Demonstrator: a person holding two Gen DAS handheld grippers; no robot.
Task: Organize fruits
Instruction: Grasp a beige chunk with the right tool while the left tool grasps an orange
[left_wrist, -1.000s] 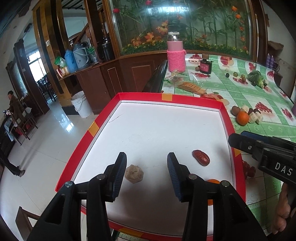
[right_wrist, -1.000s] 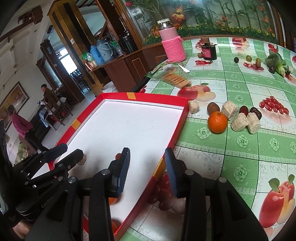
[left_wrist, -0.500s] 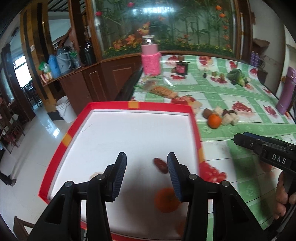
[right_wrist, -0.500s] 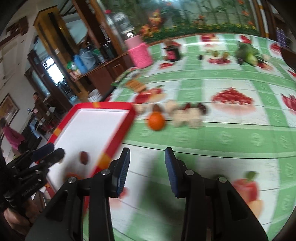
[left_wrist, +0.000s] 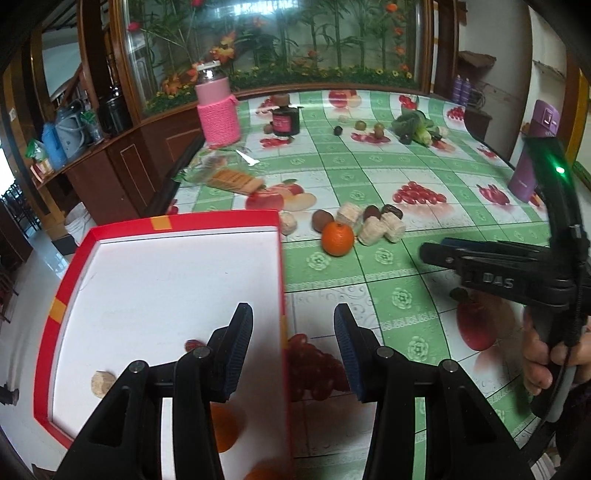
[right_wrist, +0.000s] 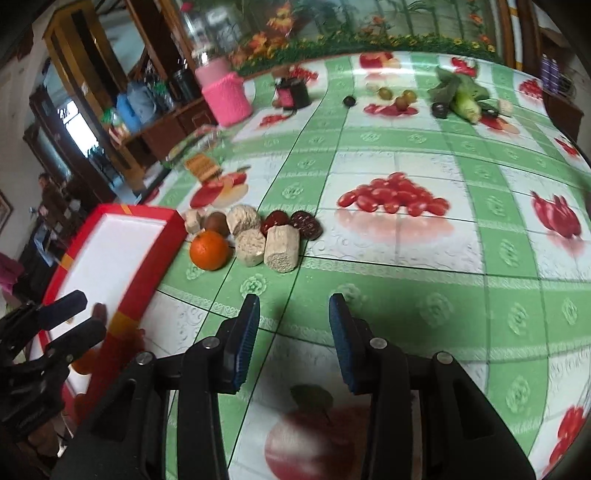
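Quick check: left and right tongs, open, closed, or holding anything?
Left tongs: open, holding nothing, over the red tray's right edge.
Right tongs: open, holding nothing, above the tablecloth.

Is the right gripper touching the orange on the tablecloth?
Apart. The right wrist view shows bare green tablecloth between the open right gripper and the orange, which lies ahead and to its left.

Home dining room — fruit-print tablecloth (left_wrist: 388, 166), wooden cabinets (left_wrist: 122, 162), aquarium (left_wrist: 295, 40).

wooden cabinets (left_wrist: 122, 162), glossy tiled floor (left_wrist: 33, 258)
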